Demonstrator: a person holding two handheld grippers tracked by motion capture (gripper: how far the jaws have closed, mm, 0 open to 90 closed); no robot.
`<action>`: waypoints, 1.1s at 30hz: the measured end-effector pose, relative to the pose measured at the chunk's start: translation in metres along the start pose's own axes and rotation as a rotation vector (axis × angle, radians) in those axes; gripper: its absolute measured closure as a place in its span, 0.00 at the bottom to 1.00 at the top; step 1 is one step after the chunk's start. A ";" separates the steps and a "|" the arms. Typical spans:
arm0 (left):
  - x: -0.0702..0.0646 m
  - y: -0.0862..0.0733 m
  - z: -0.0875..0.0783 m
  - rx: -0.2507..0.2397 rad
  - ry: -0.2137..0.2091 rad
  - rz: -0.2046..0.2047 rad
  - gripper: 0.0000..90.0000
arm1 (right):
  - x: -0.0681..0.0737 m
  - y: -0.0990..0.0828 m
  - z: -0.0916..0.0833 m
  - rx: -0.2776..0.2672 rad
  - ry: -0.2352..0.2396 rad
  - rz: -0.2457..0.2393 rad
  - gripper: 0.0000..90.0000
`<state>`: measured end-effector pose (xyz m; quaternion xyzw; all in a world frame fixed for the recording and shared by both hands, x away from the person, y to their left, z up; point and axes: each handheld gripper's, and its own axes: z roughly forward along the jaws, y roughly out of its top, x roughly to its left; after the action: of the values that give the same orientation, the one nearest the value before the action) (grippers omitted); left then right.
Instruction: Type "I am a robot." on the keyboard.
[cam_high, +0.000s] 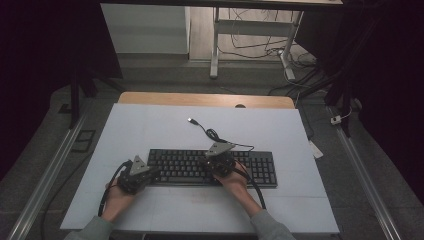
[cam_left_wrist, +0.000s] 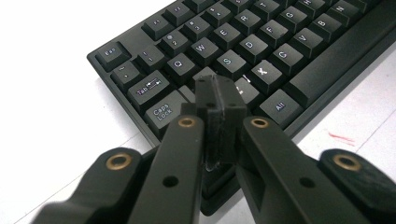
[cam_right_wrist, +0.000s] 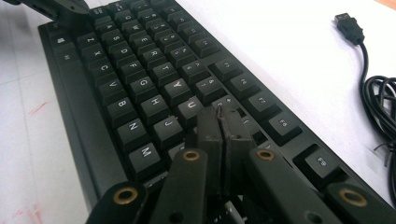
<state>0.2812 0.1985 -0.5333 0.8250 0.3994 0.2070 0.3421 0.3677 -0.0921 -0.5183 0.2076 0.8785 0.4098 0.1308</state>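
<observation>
black and low, the keyboard (cam_high: 212, 167) lay flat across the middle of the white table (cam_high: 150, 130), its long side running left to right in the high view. its cable (cam_high: 215, 134) ran off the back edge in a loose coil, and the usb plug (cam_high: 191, 120) rested loose on the table farther back.

the left gripper (cam_high: 150, 173) sat at the keyboard's left end, held by the person's left hand (cam_high: 117, 195). in the left gripper view its 2 jaws were pressed together with nothing between them, and the closed tip (cam_left_wrist: 219, 100) stood over the keys of the caps lock row, between the caps lock key and the s key; whether it touched a key could not be told.

the right gripper (cam_high: 218, 162) was over the middle of the keyboard, carried by the right hand (cam_high: 235, 182). its 2 jaws were also closed on each other and held nothing. in the right gripper view the tip (cam_right_wrist: 222, 122) came down among the keys just right of u and j, very close to the key tops, though contact could not be made out. the left gripper showed at the far corner of that view.
</observation>
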 end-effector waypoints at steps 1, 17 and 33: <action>0.000 0.000 0.000 0.000 0.000 0.000 0.99 | 0.000 0.000 0.000 0.000 0.000 0.000 0.98; 0.000 -0.001 0.002 0.010 -0.003 -0.003 0.99 | 0.007 0.009 0.012 0.044 -0.039 -0.040 1.00; 0.001 -0.001 -0.002 -0.024 -0.001 -0.013 0.99 | 0.001 0.012 -0.010 -0.026 -0.013 0.026 1.00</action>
<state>0.2799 0.2008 -0.5321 0.8183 0.4021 0.2092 0.3535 0.3660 -0.0915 -0.5029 0.2199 0.8696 0.4214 0.1337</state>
